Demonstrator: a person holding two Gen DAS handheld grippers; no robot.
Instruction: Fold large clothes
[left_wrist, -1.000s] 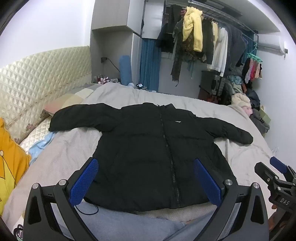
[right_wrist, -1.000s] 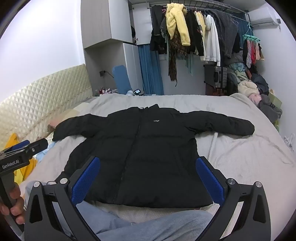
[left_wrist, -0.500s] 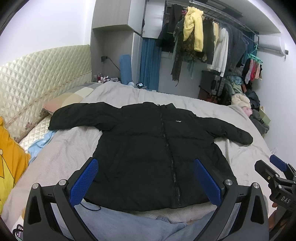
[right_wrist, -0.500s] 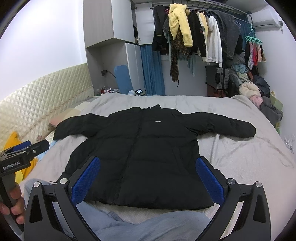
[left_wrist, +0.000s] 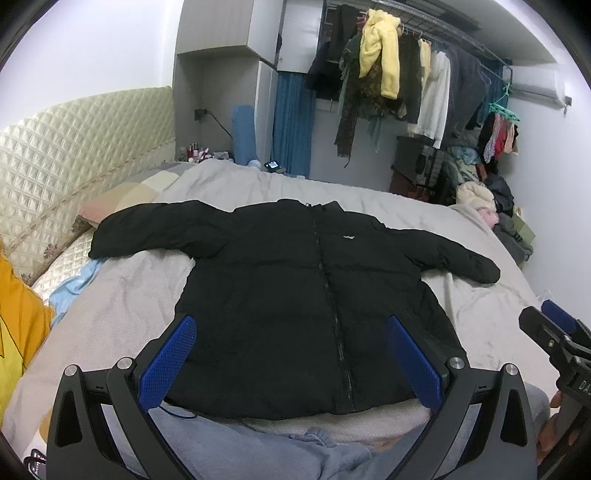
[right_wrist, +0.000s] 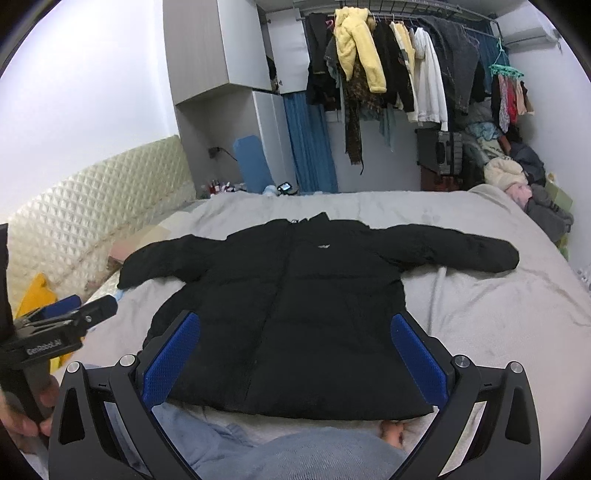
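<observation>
A black puffer jacket (left_wrist: 295, 295) lies flat, front up and zipped, on the grey bed (left_wrist: 122, 295), both sleeves spread out to the sides. It also shows in the right wrist view (right_wrist: 295, 306). My left gripper (left_wrist: 291, 354) is open and empty, held above the jacket's hem. My right gripper (right_wrist: 295, 350) is open and empty, also above the hem. The right gripper shows at the right edge of the left wrist view (left_wrist: 554, 339); the left gripper shows at the left edge of the right wrist view (right_wrist: 62, 325).
A quilted cream headboard (left_wrist: 74, 147) and pillows (left_wrist: 122, 195) stand at the left. A yellow cushion (left_wrist: 18, 317) lies near left. A rail of hanging clothes (left_wrist: 406, 81) and a clothes pile (left_wrist: 491, 206) are at the back right. Grey trouser legs (left_wrist: 277, 450) are at the bottom.
Both grippers have risen slightly and tilted a little, so the jacket sits a bit lower in view. The jacket has not moved; both grippers stay open.
</observation>
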